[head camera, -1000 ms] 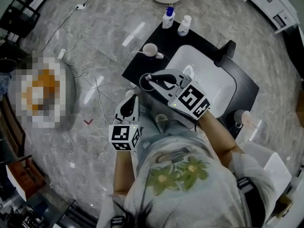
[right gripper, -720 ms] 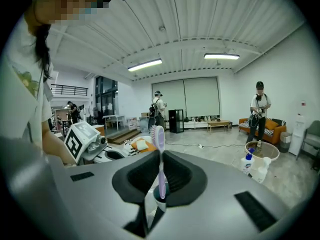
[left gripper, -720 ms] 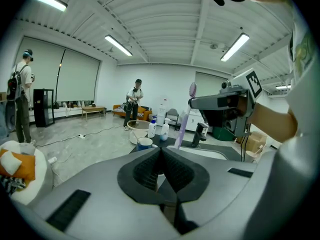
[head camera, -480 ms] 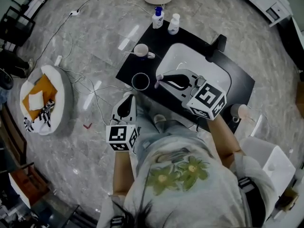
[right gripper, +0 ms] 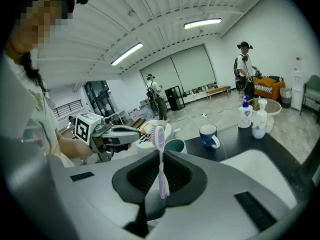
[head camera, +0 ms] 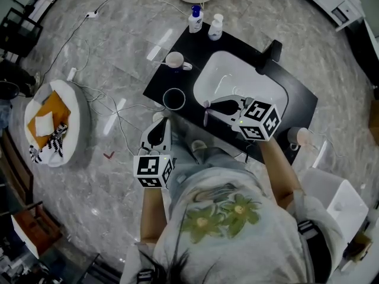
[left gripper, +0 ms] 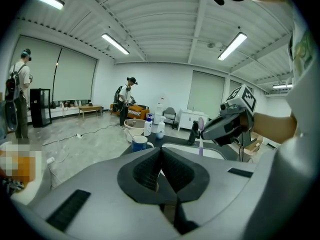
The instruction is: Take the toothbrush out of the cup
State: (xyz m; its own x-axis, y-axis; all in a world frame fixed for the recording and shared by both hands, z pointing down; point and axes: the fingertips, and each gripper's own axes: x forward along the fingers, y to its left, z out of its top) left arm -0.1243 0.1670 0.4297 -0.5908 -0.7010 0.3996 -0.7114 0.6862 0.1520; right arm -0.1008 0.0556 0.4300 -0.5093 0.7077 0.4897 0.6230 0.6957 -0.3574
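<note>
Right gripper (right gripper: 160,160) was clamped on the lilac toothbrush (right gripper: 158,136), jaws nearly together on the slim handle, bristle head upright above them. Nothing else was in the grip. The brush was clear of the dark teal cup (head camera: 174,99). In the head view it hung by the near edge of the white sink basin (head camera: 237,76), with the cup just beside it on the black counter (head camera: 160,83), not touching. Left gripper (left gripper: 161,156) was closed on nothing, held off the counter near my body. Farther out were a mug (head camera: 176,60), two bottles (head camera: 194,19) at the far corner, and a black faucet (head camera: 270,55).

Extraction looked done to me. The risk was the thin handle in a narrow pinch: a fast swing or eased jaws could let the brush pivot, slip and drop into the basin. A low sweep back left could clip the cup.
</note>
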